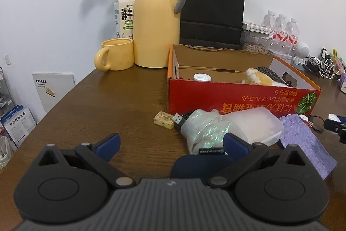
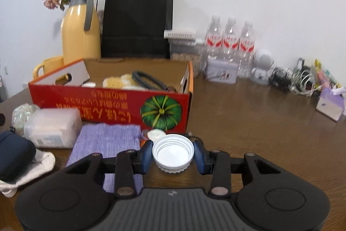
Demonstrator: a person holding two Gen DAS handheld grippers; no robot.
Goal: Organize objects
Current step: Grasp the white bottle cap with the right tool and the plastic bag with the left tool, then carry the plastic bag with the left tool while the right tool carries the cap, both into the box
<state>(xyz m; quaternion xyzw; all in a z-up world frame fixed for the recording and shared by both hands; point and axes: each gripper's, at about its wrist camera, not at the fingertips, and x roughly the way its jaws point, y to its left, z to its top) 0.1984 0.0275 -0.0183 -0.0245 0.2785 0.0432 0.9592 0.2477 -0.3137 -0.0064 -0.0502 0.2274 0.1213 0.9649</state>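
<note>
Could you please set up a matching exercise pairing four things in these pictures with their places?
1 white lid
2 yellow mug
3 black paper bag
4 purple cloth

A behind the red box
B between the right gripper pads
C beside the yellow jug
D on the table before the box

Pairs: 1-B, 2-C, 3-A, 4-D

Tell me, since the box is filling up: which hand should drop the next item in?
Right. Its gripper already clamps the white cap just in front of the red box; the left gripper is open and empty.
</note>
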